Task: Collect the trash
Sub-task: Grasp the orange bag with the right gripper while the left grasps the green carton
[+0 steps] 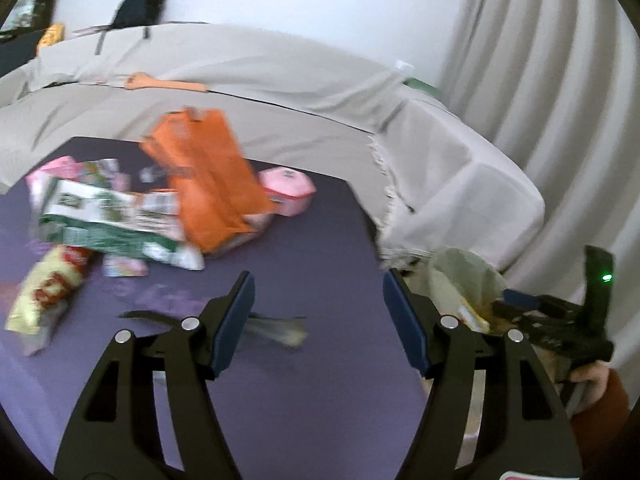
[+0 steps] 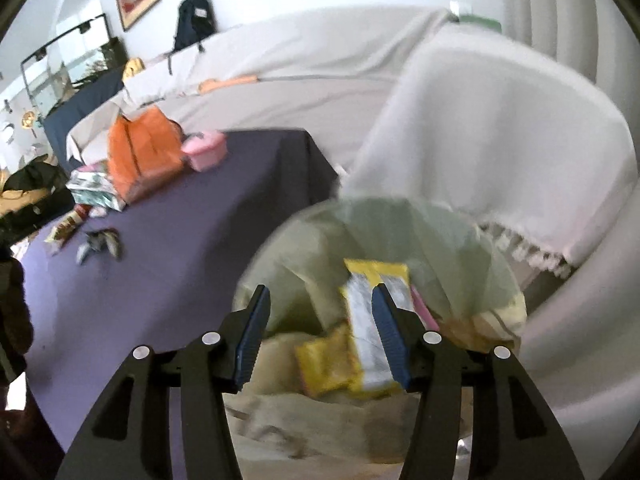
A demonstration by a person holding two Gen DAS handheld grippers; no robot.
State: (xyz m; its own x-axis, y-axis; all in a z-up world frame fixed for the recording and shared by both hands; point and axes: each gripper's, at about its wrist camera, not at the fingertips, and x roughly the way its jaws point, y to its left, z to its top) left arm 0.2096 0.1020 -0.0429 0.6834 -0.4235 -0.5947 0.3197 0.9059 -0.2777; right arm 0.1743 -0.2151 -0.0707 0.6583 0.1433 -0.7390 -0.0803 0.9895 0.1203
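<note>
While the left wrist view fills with the purple table (image 1: 304,240), only the right view looks into the trash bag (image 2: 452,236), lower centre, where a yellow wrapper (image 2: 360,332) lies below the right gripper (image 2: 318,300), jaws apart; the left gripper (image 1: 318,280) gapes above a grey wrapper (image 1: 280,330).

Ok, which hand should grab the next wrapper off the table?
Left. Its tool is open right over the crumpled wrapper on the purple table; the right tool hangs open above the trash bag.
</note>
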